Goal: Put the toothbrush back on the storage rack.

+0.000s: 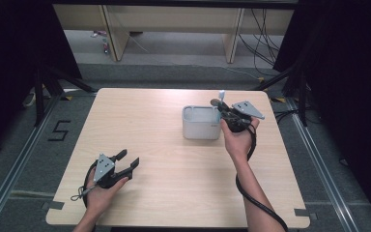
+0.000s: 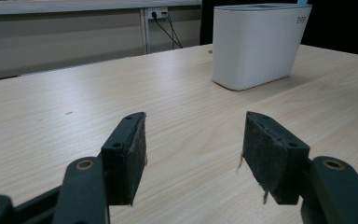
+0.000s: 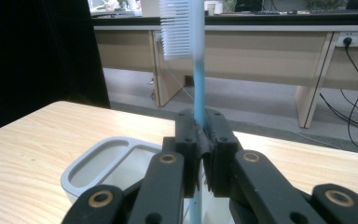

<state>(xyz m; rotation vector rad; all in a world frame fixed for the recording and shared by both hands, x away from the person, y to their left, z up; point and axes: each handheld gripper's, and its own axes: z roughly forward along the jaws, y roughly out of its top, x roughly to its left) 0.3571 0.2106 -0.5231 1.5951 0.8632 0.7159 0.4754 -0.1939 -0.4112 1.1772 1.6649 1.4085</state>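
A white two-compartment holder (image 1: pixel 201 123) stands right of the table's middle; its ribbed side (image 2: pixel 256 44) rises ahead in the left gripper view. My right gripper (image 1: pixel 224 114) is at the holder's right end, shut on the blue handle of a toothbrush (image 3: pixel 197 84). The brush stands upright with its white bristle head (image 3: pixel 175 29) on top, and its lower end hangs over the holder's rim (image 3: pixel 116 142). My left gripper (image 1: pixel 128 160) rests low near the table's front left, jaws wide apart, nothing between its pads (image 2: pixel 129 156).
The light wooden table (image 1: pixel 145 125) has bare surface between the two hands. A black cable (image 1: pixel 256 198) trails from the right gripper along the forearm. Desks and hanging wires stand on the floor behind the table.
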